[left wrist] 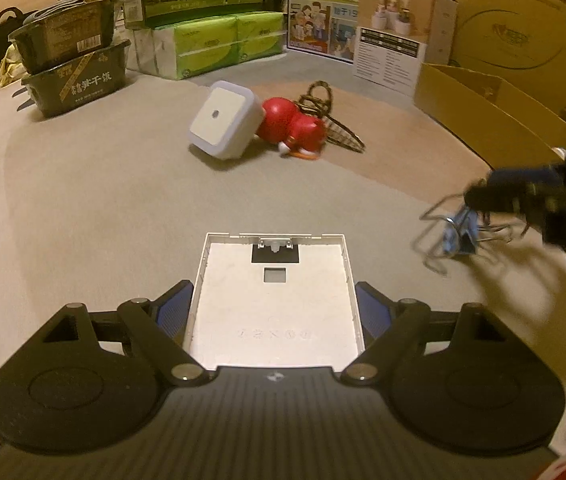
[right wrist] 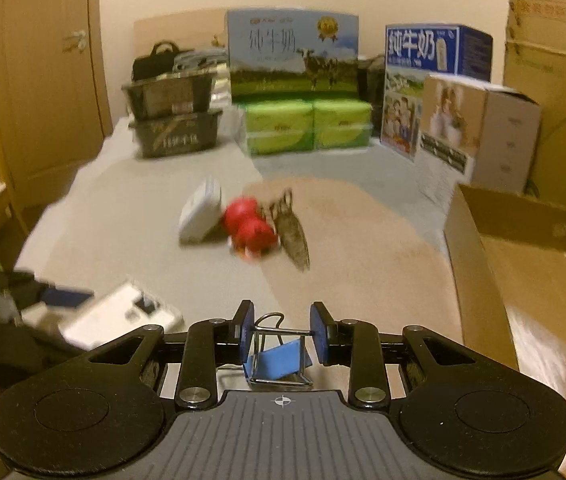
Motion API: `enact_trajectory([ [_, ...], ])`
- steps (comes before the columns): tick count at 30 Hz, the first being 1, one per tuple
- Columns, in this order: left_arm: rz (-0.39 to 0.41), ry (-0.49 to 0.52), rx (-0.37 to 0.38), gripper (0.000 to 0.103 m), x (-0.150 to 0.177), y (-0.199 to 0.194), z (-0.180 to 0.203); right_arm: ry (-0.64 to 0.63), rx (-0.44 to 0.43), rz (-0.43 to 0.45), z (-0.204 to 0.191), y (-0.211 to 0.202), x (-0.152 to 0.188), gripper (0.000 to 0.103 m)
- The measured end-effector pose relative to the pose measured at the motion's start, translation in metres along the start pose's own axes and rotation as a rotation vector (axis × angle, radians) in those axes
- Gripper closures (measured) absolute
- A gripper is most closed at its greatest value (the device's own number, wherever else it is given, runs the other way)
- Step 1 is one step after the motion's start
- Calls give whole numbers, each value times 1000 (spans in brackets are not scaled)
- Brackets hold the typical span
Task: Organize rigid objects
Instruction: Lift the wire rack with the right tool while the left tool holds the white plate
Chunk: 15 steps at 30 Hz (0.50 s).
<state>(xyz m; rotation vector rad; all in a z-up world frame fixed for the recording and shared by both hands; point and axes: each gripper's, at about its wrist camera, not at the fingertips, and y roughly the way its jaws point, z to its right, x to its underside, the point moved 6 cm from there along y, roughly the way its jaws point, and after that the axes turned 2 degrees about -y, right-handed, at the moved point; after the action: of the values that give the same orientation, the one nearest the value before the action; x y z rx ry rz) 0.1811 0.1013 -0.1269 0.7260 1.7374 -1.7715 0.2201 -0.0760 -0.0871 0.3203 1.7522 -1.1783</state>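
Fingers of the right gripper [right wrist: 281,334] pinch a blue binder clip [right wrist: 279,360] by its wire handles, lifted near the cardboard box [right wrist: 531,280]; light and stiff, but springy wires may slip. Left gripper [left wrist: 274,308] fingers clamp the flat white tray [left wrist: 275,300] by its side rims: rigid, light, best held at the edges

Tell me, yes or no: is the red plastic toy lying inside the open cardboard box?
No, the red plastic toy lies on the cloth-covered surface beside the white square night light, apart from the open cardboard box.
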Motion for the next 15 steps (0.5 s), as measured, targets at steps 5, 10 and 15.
enact_trajectory([
  [5,-8,18,11,19,10,-11,10,1,12,-93,0,-9,34,71],
  [10,-15,19,6,19,12,-15,12,11,28,-57,4,-20,34,49],
  [15,-3,-6,7,19,8,-16,10,-50,10,-6,-1,-23,15,49],
])
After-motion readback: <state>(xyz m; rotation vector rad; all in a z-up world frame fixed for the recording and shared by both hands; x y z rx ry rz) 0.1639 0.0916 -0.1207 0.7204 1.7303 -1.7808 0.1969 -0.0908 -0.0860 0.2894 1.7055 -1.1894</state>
